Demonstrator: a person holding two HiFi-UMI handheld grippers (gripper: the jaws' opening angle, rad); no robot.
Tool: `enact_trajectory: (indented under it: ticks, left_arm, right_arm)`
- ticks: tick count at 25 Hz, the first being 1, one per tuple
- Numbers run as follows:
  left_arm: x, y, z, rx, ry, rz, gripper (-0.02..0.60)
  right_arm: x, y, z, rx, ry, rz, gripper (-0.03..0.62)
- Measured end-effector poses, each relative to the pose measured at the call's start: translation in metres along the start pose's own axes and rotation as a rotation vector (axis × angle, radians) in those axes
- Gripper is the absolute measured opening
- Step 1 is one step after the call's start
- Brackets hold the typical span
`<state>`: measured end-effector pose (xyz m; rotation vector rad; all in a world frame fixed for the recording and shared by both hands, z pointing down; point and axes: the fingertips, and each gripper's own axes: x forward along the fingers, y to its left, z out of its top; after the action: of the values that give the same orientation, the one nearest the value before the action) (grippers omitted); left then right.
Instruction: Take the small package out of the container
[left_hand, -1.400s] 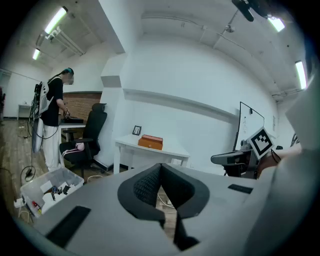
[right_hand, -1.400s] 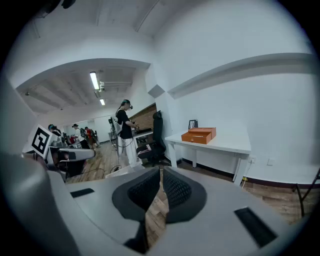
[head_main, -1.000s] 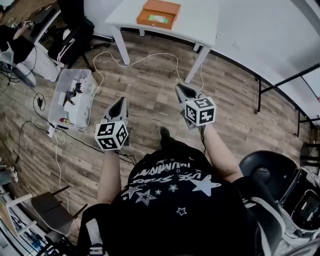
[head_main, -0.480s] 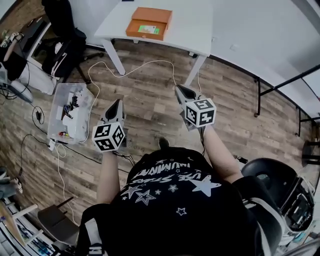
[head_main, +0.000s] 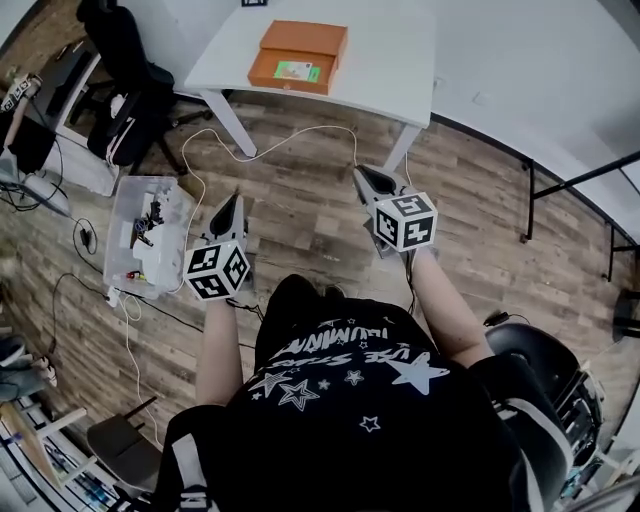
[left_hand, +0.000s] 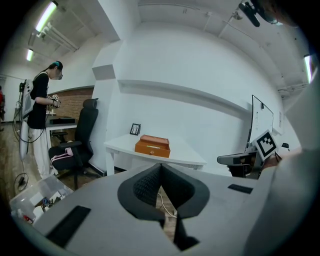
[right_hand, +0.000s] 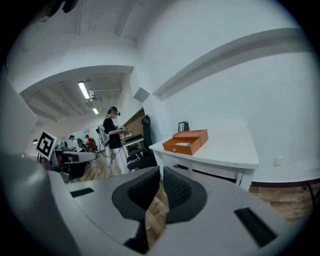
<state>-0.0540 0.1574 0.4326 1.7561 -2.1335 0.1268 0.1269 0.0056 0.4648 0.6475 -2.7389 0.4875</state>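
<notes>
An orange box with a green label on its front lies shut on the white table ahead of me; it also shows as the orange box in the left gripper view and the orange box in the right gripper view. No small package is visible. My left gripper hangs over the wooden floor, well short of the table, jaws shut and empty. My right gripper is level with it, nearer the table leg, jaws together with nothing between them.
A clear plastic bin of cables stands on the floor at left. A black office chair is beyond it. A white cable trails under the table. Another person stands far left. A small picture frame stands on the table.
The view has shifted forward: the table and the orange box sit lower in the head view. Both grippers keep their spacing and stay shut.
</notes>
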Motion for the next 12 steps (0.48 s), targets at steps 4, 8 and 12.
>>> enact_trajectory:
  ticks: [4,8,12]
  left_arm:
    - [0.026,0.003,0.013,0.011,-0.009,-0.018,0.018]
    - [0.059,0.016,0.02,0.014,-0.013,-0.043,0.018]
    - [0.101,0.035,0.024,0.008,0.002,-0.075,0.018]
  right_arm:
    - [0.022,-0.01,0.001,0.006,0.01,0.005,0.054]
    - [0.05,-0.023,0.002,0.019,0.02,-0.01,0.054]
    - [0.08,-0.044,0.008,0.021,0.034,-0.048,0.054]
